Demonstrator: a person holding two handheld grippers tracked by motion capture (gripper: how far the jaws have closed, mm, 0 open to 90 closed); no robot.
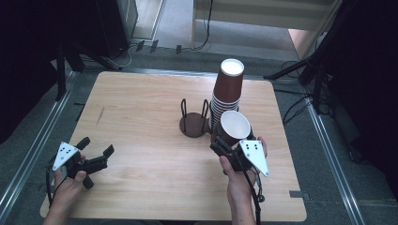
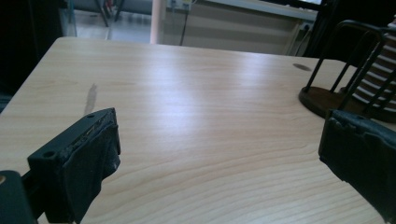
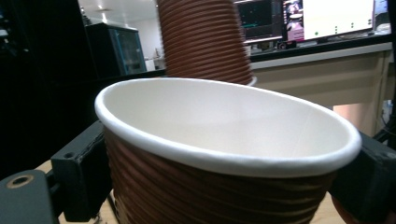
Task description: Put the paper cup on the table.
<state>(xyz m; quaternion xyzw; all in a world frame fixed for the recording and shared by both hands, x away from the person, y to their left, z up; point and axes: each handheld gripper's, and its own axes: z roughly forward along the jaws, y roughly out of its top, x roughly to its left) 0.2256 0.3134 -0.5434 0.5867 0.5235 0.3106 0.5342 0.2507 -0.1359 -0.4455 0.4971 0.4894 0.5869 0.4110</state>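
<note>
Cup (image 3: 224,140) base cut off, fingers (image 3: 81,172) half hidden behind it

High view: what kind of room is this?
Likely a lab or recording rig: wooden table flanked by metal rails, cables on the floor, lit monitors on a bench behind.

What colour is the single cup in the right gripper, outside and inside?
The cup is ribbed reddish-brown outside, white inside and on the rim; right gripper view shows it best.
</note>
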